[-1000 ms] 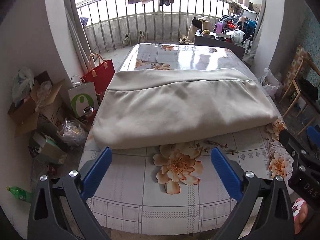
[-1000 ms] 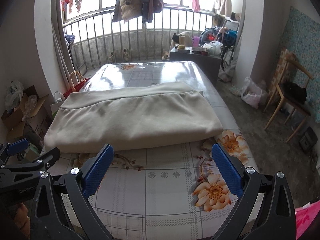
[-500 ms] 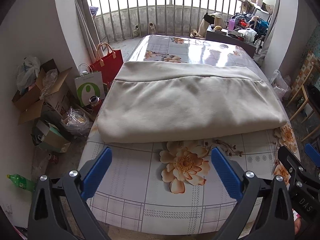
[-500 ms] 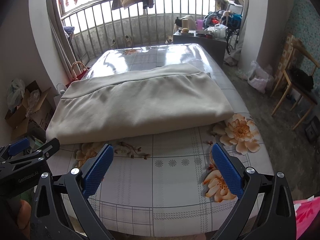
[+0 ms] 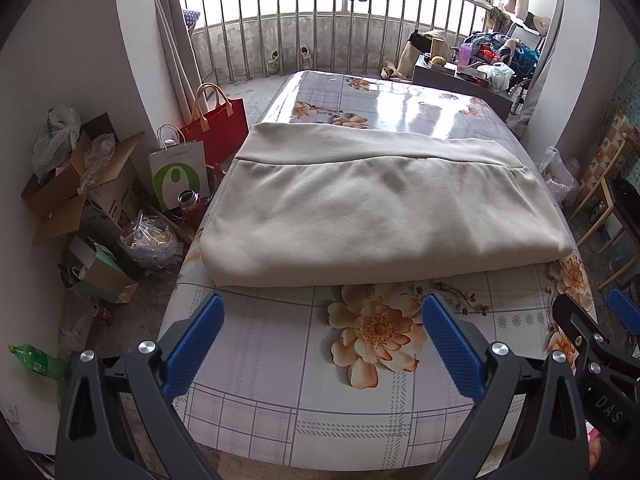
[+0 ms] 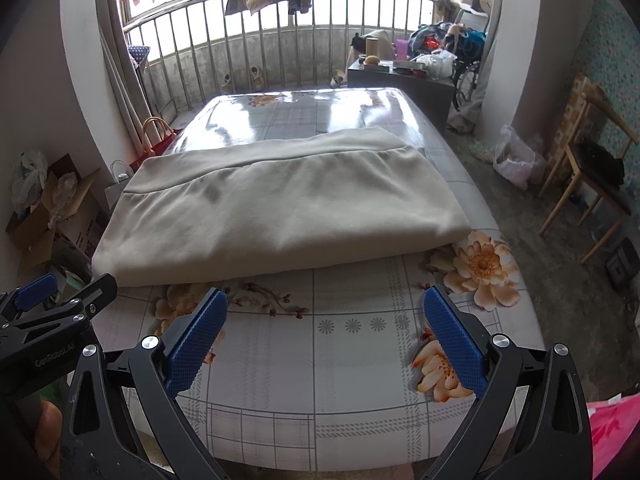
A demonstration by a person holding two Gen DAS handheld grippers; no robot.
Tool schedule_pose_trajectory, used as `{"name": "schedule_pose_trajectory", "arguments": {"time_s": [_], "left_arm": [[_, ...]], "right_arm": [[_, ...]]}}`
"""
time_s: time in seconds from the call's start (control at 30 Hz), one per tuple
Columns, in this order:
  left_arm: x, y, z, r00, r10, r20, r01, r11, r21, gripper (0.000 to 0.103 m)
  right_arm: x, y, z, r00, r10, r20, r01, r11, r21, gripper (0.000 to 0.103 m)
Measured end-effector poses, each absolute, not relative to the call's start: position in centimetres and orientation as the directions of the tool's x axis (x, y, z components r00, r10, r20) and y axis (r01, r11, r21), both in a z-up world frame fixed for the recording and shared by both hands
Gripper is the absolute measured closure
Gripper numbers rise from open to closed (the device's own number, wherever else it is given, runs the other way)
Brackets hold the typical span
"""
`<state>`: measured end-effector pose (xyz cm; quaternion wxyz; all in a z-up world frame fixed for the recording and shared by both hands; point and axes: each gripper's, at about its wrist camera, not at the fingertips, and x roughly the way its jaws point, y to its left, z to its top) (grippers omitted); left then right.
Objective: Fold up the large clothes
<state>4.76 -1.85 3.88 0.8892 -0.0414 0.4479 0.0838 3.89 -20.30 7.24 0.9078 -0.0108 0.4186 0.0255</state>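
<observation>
Left wrist view: the left claw (image 5: 322, 344) hangs above the near part of the desk (image 5: 280, 412), its blue pads (image 5: 192, 346) wide apart and holding nothing. The beige garment (image 5: 380, 208) lies folded on the middle of the flowered cloth, well clear of the claw. It reads as a broad, thick rectangle of at least two layers, with a rounded fold along its near edge and a seamed band along its far edge. Its long axis runs left to right across the desk; the fold faces the person and the band faces the balcony railing (image 5: 340, 32). Part of the right claw (image 5: 592, 344) shows at the right border. On the floor to the left stand a red bag (image 5: 218, 128) and open cardboard boxes (image 5: 72, 196).

Right wrist view: the right claw (image 6: 326, 344) is likewise spread and empty, over bare cloth short of the garment's near fold. The garment (image 6: 280, 208) sits slightly left of centre here, its left end near the desk's left edge, its right end stopping beside a printed flower. A wooden chair (image 6: 588, 184) stands off to the right.

As a judgement, folding is well along: the piece is already a tidy stack. What may remain is one more fold across the long axis to halve its width, with each claw taking one end.
</observation>
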Motion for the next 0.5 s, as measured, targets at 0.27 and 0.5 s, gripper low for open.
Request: {"name": "schedule_pose_trajectory", "arguments": {"time_s": [0.27, 0.5], "left_arm": [[4.86, -1.46, 3.86, 0.585, 0.104, -0.805, -0.187, 0.982, -0.009, 0.006], [4.75, -1.69, 3.73, 0.582, 0.106, -0.806, -0.18, 0.984, -0.001, 0.006]], "right_arm": [[3.88, -20.03, 7.38, 0.649, 0.031, -0.76, -0.053, 0.999, -0.005, 0.008], [3.81, -20.14, 7.24, 0.641, 0.036, -0.767, -0.051, 0.999, 0.004, 0.008]]}}
